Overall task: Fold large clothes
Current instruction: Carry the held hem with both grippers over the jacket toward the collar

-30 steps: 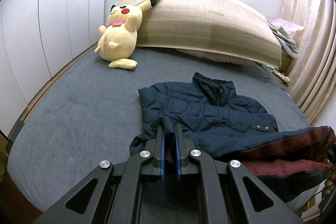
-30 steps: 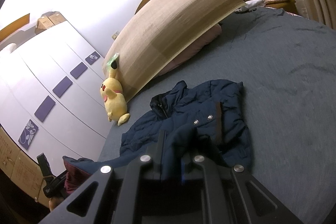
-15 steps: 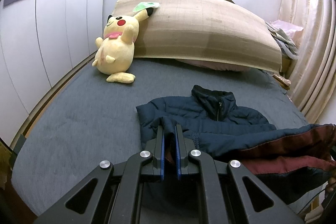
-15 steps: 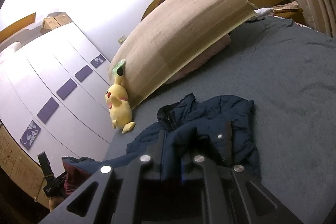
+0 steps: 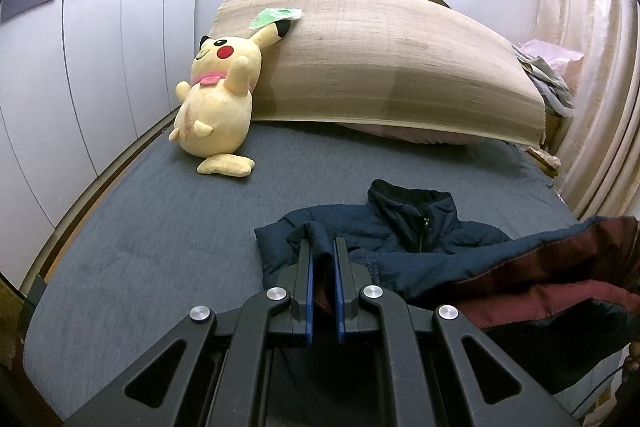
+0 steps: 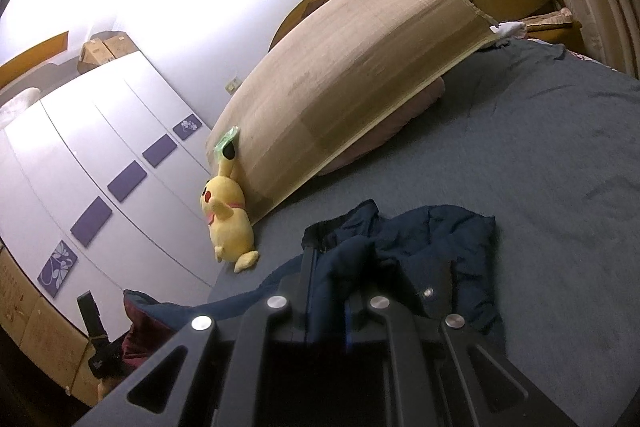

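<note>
The left gripper pinches a navy fold of the jacket between its 2 fingers; the right gripper clamps another fold (maroon lining showing beside it). Beyond both, the jacket's collar rests on the bed. Farther left sits a yellow plush.

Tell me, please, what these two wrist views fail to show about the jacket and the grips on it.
- Left wrist: jacket hem hidden behind left gripper; its right side runs off the edge.
- Right wrist: right gripper fingertips buried in fabric.
- Sleeves: indistinguishable in the bunched folds.
</note>
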`<state>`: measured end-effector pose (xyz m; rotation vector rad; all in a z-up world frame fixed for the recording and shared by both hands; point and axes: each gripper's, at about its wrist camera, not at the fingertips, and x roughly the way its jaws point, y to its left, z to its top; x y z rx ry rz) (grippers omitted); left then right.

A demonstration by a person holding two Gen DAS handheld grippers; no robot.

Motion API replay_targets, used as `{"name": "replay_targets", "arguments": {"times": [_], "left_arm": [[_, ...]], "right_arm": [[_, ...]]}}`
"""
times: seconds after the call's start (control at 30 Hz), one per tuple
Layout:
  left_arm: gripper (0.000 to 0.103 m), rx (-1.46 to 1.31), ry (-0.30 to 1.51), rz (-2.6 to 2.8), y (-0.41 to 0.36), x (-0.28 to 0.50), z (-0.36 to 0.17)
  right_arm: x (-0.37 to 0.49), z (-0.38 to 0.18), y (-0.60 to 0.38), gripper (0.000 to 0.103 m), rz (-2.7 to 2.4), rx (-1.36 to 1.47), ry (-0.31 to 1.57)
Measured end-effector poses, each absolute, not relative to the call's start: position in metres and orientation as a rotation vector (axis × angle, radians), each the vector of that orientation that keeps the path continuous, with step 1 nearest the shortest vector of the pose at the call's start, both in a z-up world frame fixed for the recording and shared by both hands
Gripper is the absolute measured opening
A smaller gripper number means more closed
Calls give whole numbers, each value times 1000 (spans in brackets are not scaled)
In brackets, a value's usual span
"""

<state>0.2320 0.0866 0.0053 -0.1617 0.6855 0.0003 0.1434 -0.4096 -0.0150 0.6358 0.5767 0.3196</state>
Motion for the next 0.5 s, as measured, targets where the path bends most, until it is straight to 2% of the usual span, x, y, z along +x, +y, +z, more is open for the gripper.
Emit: {"name": "replay_targets", "arguments": {"times": [0.5], "left_arm": [[9, -125, 718, 4, 83, 276, -8]], "right_arm": [[191, -21, -405, 11, 291, 633, 595]]}}
